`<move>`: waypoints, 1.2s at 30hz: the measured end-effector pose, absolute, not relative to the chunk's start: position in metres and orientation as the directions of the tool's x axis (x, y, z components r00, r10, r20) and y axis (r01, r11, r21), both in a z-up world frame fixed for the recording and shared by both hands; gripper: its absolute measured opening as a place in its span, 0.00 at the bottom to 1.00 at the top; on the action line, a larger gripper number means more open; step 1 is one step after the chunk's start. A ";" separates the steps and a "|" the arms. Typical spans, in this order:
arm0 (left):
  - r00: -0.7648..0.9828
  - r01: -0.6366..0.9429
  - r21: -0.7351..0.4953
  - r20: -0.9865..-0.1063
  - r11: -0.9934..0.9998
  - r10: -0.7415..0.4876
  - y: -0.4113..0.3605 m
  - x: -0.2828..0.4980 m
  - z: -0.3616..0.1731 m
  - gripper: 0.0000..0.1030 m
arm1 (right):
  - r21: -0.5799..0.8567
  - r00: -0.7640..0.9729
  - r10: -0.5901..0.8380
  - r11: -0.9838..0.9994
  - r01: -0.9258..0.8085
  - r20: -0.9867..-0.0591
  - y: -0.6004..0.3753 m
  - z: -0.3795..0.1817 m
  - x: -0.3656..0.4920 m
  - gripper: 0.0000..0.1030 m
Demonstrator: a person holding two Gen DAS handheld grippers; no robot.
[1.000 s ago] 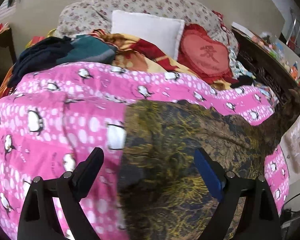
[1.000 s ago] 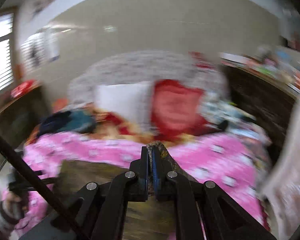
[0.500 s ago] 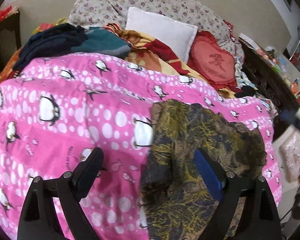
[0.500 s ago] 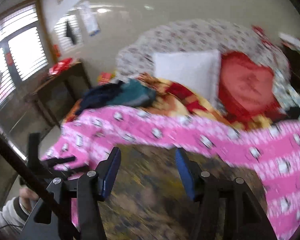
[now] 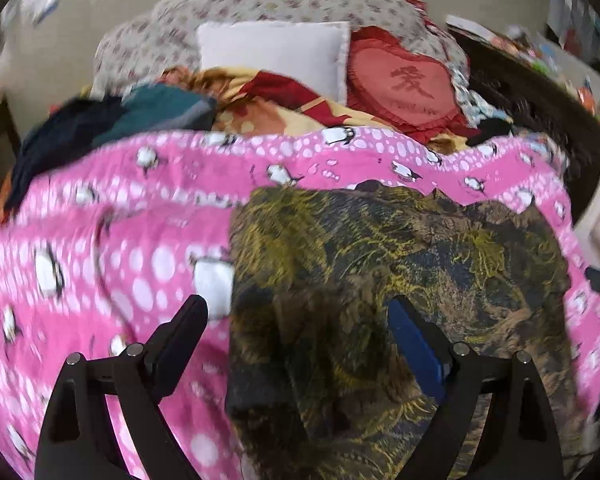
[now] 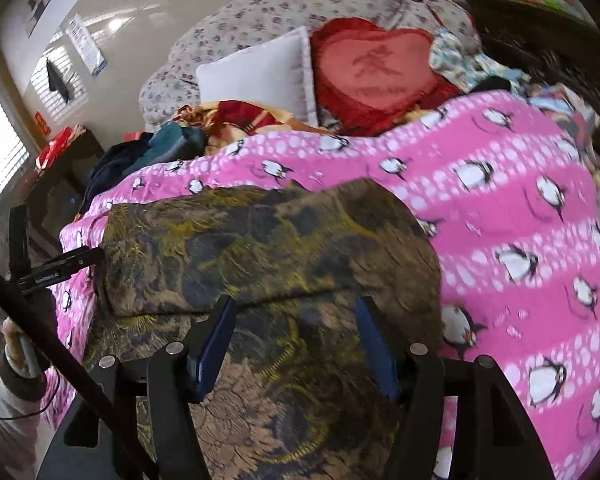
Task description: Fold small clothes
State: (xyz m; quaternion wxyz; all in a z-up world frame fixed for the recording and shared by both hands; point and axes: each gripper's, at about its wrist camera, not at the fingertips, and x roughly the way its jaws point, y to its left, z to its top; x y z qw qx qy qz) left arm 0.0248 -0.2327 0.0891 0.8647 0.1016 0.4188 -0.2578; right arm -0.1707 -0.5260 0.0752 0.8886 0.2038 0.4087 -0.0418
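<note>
A dark brown and yellow patterned garment (image 5: 380, 280) lies on the pink penguin blanket (image 5: 120, 220). In the right wrist view the garment (image 6: 268, 248) has its far part folded over, with a fold edge running across just beyond my fingers. My left gripper (image 5: 296, 320) is open and empty, hovering over the garment's left edge. My right gripper (image 6: 296, 320) is open and empty above the garment's near part. The left gripper's tip (image 6: 60, 266) shows at the garment's left side in the right wrist view.
At the head of the bed (image 6: 500, 200) lie a white pillow (image 5: 272, 52), a red heart cushion (image 5: 404, 80), a floral quilt (image 5: 284, 0) and a heap of dark and teal clothes (image 5: 112, 120). A dark wooden cabinet (image 5: 540, 96) stands at the right.
My right gripper opened and let go of the garment edge it held up a second ago; that part now lies folded over. Both cameras shifted a little over the bed.
</note>
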 end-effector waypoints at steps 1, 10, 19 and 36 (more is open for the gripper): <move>0.523 0.552 -0.009 -0.775 0.834 -0.355 -0.238 0.024 0.089 0.89 | 0.342 0.664 0.102 0.908 0.242 -0.740 -0.529 0.073 -0.174 0.66; 0.504 0.645 0.157 -0.823 0.748 -0.261 -0.264 0.016 0.068 0.36 | 0.345 0.681 0.096 0.908 0.239 -0.726 -0.532 0.076 -0.184 0.66; 0.530 0.651 0.079 -0.759 0.755 -0.378 -0.263 0.030 0.139 0.07 | 0.297 0.697 0.011 0.909 0.292 -0.717 -0.540 0.081 -0.181 0.69; 0.468 0.505 -0.004 -0.839 0.863 -0.278 -0.236 0.088 0.101 0.62 | 0.104 0.669 0.003 0.988 0.111 -0.743 -0.484 0.056 -0.169 0.69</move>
